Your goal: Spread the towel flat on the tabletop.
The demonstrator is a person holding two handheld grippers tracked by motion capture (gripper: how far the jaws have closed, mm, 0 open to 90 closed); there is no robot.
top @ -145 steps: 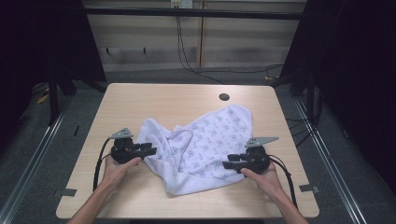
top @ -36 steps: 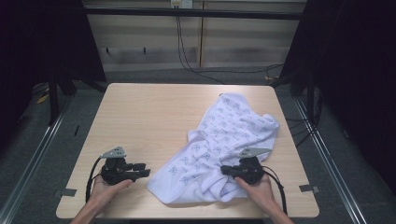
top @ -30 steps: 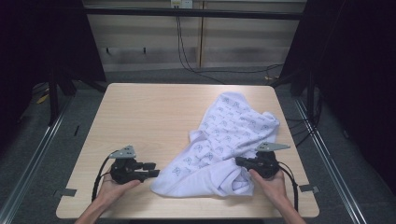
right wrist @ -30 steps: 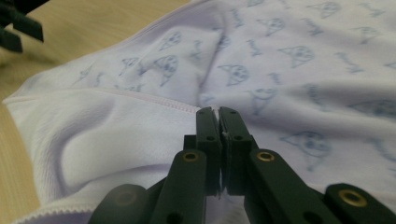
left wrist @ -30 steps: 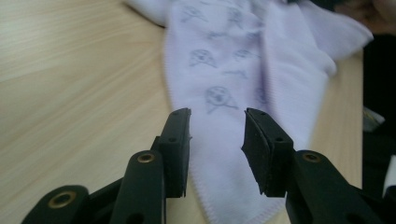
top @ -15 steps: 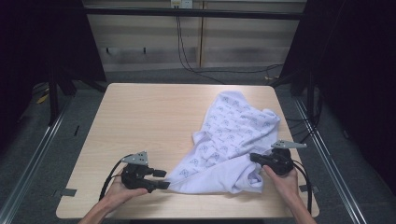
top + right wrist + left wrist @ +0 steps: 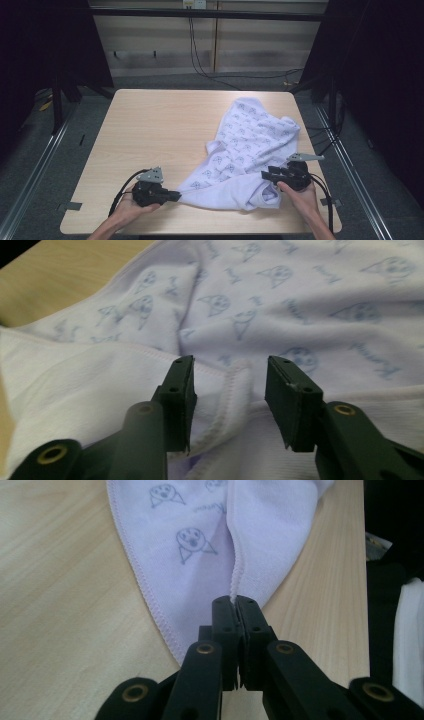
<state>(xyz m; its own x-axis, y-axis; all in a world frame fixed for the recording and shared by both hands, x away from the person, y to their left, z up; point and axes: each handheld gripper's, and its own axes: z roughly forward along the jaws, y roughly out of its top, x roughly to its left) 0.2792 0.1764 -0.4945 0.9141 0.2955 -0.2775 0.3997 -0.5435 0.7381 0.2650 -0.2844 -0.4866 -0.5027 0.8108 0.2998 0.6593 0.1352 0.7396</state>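
Printed white cloth (image 7: 250, 155) is spread over the right and near part of the wooden table (image 7: 160, 125). The print is made up of small animal faces with short script words between them; the words are too blurred to be read.

Left gripper (image 7: 235, 605): jaws have just closed and are clamped on a stitched hem at the cloth's near left corner.

Right gripper (image 7: 230, 390): jaws have just opened and stand apart, a folded hem lying between them, unpressed.

No containers are seen.
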